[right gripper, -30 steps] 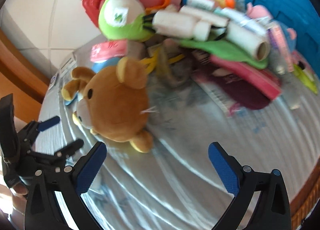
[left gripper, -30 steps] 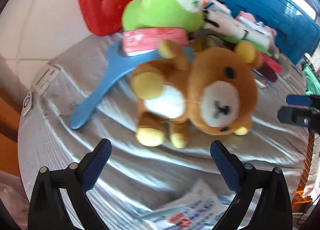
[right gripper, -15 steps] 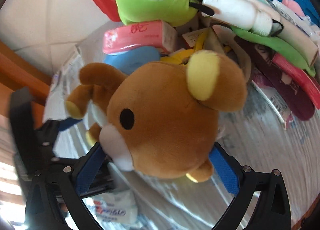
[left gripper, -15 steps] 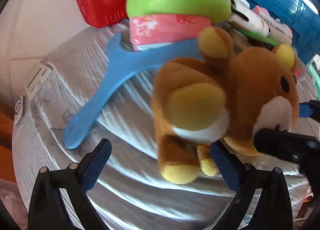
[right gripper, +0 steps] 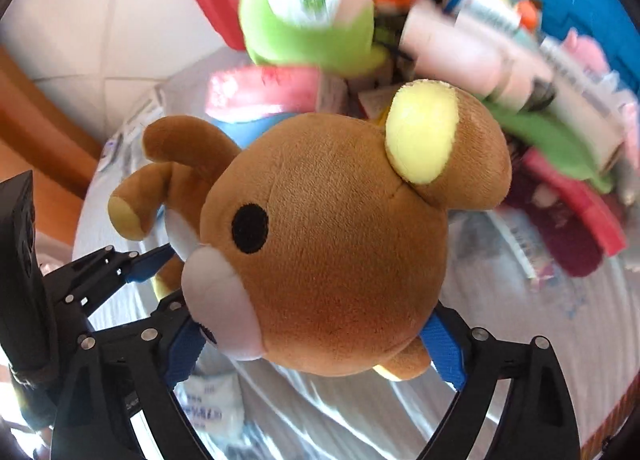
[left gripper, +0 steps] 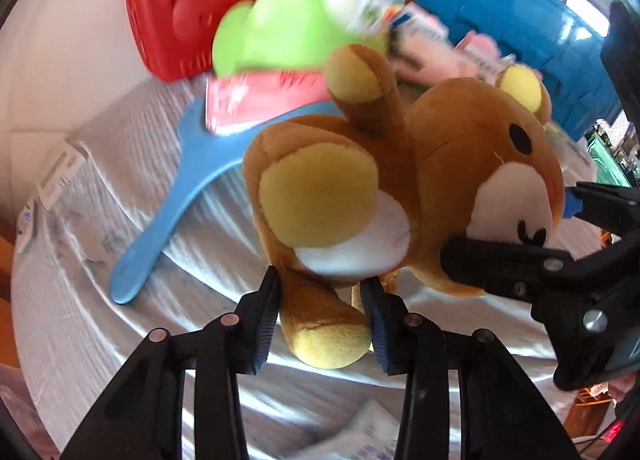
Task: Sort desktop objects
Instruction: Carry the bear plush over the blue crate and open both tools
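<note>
Here both grippers bear on one brown plush bear (left gripper: 400, 196), its long axis running across from left gripper to right. Left gripper (left gripper: 322, 324): fingers closing, a leg of the bear between them and the pads against it. Right gripper (right gripper: 316, 356): fingers wide and closing round the bear's head, pads touching both sides. Left gripper nearer the feet, right nearer the head.

Left of and beyond the left fingers a blue paddle-shaped tool (left gripper: 180, 196) lies on the tabletop (left gripper: 80, 300). Beyond the fingers: red case (left gripper: 180, 8), green plush (left gripper: 288, 28), pink packet (left gripper: 256, 100), blue crate (left gripper: 520, 32). This heap stands close behind the bear; a lift looks clearer than a push forward.
</note>
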`<state>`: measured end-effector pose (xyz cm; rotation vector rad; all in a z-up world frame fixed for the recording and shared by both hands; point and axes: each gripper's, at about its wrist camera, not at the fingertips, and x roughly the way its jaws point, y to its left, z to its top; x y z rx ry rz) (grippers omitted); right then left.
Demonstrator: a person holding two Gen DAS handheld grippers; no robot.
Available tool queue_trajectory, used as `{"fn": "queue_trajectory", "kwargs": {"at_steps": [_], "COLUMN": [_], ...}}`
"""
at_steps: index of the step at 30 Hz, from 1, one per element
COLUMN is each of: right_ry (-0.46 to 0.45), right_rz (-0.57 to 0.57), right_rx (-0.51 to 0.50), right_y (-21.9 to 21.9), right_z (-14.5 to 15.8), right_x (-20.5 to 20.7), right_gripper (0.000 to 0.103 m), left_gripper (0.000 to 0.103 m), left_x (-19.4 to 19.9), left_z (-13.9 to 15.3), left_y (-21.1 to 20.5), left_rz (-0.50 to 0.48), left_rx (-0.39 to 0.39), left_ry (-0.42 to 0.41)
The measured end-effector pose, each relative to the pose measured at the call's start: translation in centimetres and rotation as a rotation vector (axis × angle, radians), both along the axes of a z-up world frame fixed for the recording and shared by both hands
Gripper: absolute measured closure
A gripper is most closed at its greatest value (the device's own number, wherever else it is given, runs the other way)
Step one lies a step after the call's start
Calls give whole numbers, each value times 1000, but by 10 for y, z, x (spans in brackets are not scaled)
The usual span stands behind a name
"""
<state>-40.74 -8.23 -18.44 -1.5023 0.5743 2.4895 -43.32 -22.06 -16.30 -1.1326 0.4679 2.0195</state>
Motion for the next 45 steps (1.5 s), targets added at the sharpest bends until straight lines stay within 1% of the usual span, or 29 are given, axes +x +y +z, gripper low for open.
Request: {"fn": "queue_trajectory", "kwargs": {"at_steps": [3, 9, 13, 15, 17, 18, 20, 23, 24, 26, 28, 30, 34, 36, 39, 42, 45], "right_ry": [58, 163, 226, 252, 284, 297, 327, 373, 386, 403, 408, 408, 413, 409, 398, 383, 357], "right_rz": [7, 27, 22, 19, 15, 15, 15, 17, 20, 19, 8, 0, -53, -80, -137, -188, -229], "right_rx": [25, 82, 119, 136, 152, 159, 180, 223, 236, 252, 273, 290, 298, 289, 253, 222, 198], "right_y": [3, 18, 45, 65, 89, 99, 133, 195, 217, 267, 319, 367, 451, 486, 544, 586, 618], "right_z": [32, 90, 125, 141, 157, 163, 178, 200, 209, 227, 245, 260, 279, 283, 282, 272, 262], "right_x": [25, 65, 89, 99, 109, 116, 125, 134, 138, 146, 155, 162, 184, 195, 209, 223, 239], "right_gripper": [10, 10, 9, 9, 9, 9, 9, 9, 9, 9, 9, 9, 9, 9, 9, 9, 9], "left_gripper": [64, 64, 64, 64, 64, 64, 64, 64, 64, 64, 64, 64, 64, 64, 64, 64, 64], "left_x": [19, 55, 79, 88, 90, 94, 99, 104, 108, 114, 119, 123, 133, 139, 146, 158, 164], "left_z": [32, 93, 125, 140, 154, 162, 176, 198, 208, 222, 237, 251, 267, 271, 271, 264, 252], "left_y": [0, 21, 55, 82, 109, 129, 165, 232, 260, 307, 357, 407, 488, 527, 580, 628, 663], "left_rz": [7, 15, 10, 3, -3, -6, -10, -10, -3, -9, -23, -36, -92, -119, -165, -195, -230], "left_rx": [43, 117, 159, 174, 186, 196, 215, 247, 263, 274, 268, 281, 276, 261, 239, 204, 170], "left_ry": [36, 140, 192, 221, 249, 260, 280, 330, 336, 337, 354, 348, 334, 329, 296, 273, 248]}}
